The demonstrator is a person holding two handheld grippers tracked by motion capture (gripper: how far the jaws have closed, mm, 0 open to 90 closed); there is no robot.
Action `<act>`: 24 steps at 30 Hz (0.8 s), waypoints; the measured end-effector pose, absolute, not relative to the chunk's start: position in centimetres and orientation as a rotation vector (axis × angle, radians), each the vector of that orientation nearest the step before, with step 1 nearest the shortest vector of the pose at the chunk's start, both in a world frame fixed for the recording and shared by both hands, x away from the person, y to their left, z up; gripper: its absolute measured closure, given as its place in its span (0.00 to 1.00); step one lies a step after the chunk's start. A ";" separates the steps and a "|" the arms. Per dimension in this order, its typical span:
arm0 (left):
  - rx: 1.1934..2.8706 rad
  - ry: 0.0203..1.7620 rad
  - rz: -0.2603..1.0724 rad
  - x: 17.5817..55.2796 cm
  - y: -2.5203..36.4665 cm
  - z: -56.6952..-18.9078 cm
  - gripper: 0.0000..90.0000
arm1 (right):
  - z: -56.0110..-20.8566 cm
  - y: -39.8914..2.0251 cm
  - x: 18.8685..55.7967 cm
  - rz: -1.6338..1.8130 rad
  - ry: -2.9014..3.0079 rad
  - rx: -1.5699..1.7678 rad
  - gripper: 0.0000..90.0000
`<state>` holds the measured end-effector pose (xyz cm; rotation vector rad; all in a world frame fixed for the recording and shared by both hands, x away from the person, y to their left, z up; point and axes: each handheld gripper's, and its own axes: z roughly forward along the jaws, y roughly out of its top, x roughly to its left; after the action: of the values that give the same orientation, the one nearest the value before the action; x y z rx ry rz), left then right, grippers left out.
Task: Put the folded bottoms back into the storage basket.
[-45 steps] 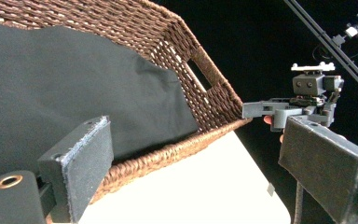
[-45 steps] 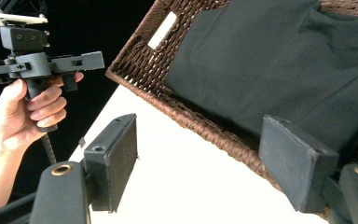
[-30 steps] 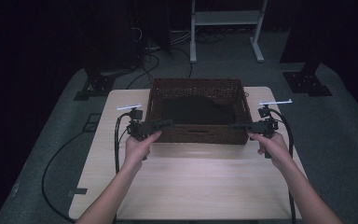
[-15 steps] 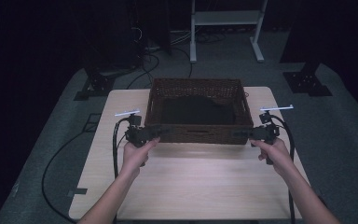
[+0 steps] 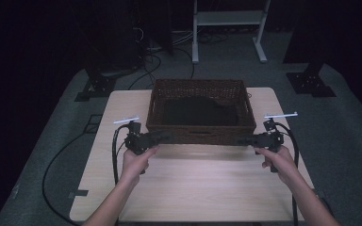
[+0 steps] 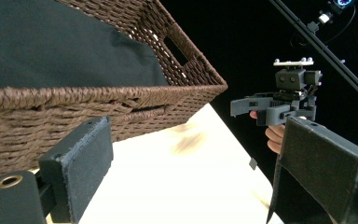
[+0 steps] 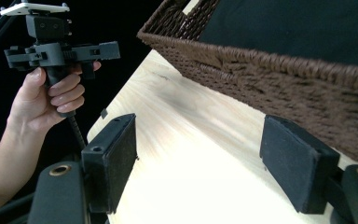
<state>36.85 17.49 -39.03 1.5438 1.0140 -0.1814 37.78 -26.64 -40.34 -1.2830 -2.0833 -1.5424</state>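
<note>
So you've got the dark brown woven wicker basket (image 5: 201,110) sitting at the far middle of the pale wooden table (image 5: 193,188), with a black cloth (image 5: 199,112) lying inside it. Compared with a second ago, both hands have dropped in closer to the near wall. The left gripper (image 5: 159,137) now points inward at the basket's near-left corner and the right gripper (image 5: 243,140) at the near-right corner, pretty much mirrored. The basket itself hasn't budged.

In the left gripper view, its jaws stand wide apart with nothing between them: one pad (image 6: 81,165) sits low beside the wicker wall, the other off to the side over the bare table. Same story in the right gripper view, jaws spread wide and empty, with the far pad (image 7: 294,161) just under the basket's rim (image 7: 279,63). I can't tell if either pad is actually touching the weave.

What that means, I'd guess: you're lined up to pinch the front wall at both ends and lift or slide the basket. Nothing's gripped yet, so the real work is still ahead. Watch that both sides close evenly or the basket will twist.
</note>
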 end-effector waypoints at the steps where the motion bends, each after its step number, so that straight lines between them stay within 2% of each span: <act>1: 1.541 1.013 -0.185 36.8 17.5 -39.1 0.10 | -40.4 -26.7 37.6 -1.535 -2.081 -1.286 0.29; 24: 1.551 1.033 -0.214 34.7 18.3 -42.1 0.10 | -43.7 -27.3 35.5 -1.467 -2.087 -1.290 0.29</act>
<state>34.68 18.27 -42.09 1.5509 1.0333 -0.2144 35.52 -27.35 -43.73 -1.2897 -2.0873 -1.4668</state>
